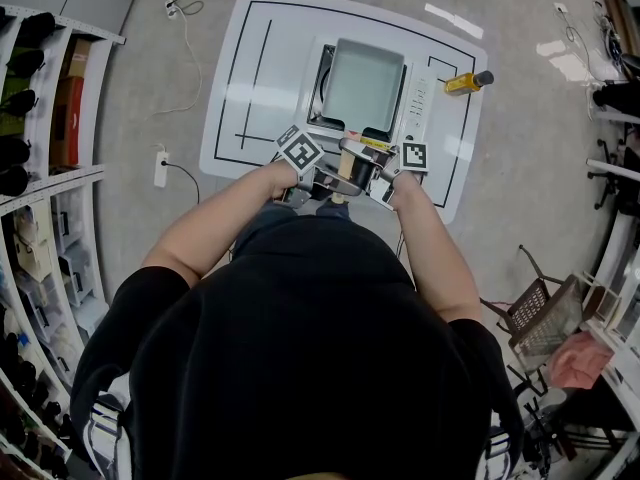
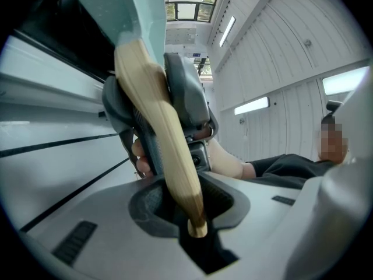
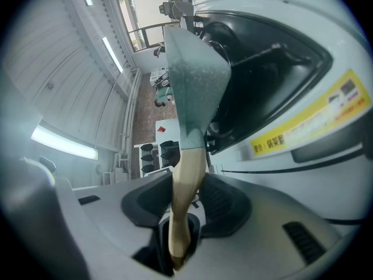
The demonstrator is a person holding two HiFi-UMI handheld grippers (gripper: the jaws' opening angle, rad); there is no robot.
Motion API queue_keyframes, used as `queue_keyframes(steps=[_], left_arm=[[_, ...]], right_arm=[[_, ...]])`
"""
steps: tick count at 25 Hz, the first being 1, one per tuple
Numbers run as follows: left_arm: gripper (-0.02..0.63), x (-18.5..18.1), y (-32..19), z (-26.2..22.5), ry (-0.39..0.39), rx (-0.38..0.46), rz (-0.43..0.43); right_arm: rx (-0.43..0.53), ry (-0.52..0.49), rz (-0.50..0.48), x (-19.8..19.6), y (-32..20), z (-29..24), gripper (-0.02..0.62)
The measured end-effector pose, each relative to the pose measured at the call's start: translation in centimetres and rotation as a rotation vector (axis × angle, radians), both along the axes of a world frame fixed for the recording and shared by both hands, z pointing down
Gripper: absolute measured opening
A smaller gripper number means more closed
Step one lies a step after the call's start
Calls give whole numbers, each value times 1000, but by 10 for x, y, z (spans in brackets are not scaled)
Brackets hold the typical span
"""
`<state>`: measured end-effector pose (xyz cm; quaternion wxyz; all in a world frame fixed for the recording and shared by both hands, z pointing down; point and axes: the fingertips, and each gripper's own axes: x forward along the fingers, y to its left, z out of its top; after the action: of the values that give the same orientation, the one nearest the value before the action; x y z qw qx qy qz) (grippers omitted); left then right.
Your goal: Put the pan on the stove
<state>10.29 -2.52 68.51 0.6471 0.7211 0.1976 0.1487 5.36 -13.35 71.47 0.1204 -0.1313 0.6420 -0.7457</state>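
Your left gripper [image 2: 186,207] and right gripper [image 3: 182,214] both clamp their fingers [image 2: 224,198] on the wooden handle [image 3: 189,174], the pan [image 1: 363,86] lying straight ahead over the stove [image 1: 323,80].

Grey concrete floor [image 1: 150,78] surrounds the white table [image 1: 225,118]. White shelves [image 1: 60,183] stand well left of the left gripper [image 1: 320,176], with a power strip [image 1: 160,168] between them. Beyond the right gripper [image 1: 372,180], a window [image 3: 145,4] and a ceiling strip light [image 3: 64,143] glow.
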Motion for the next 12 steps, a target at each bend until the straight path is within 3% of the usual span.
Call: queue_keyframes(steps=[12], left_arm=[[94, 0, -2, 2, -27, -44, -40]], right_arm=[[-4, -3, 23, 1, -1, -2, 140]])
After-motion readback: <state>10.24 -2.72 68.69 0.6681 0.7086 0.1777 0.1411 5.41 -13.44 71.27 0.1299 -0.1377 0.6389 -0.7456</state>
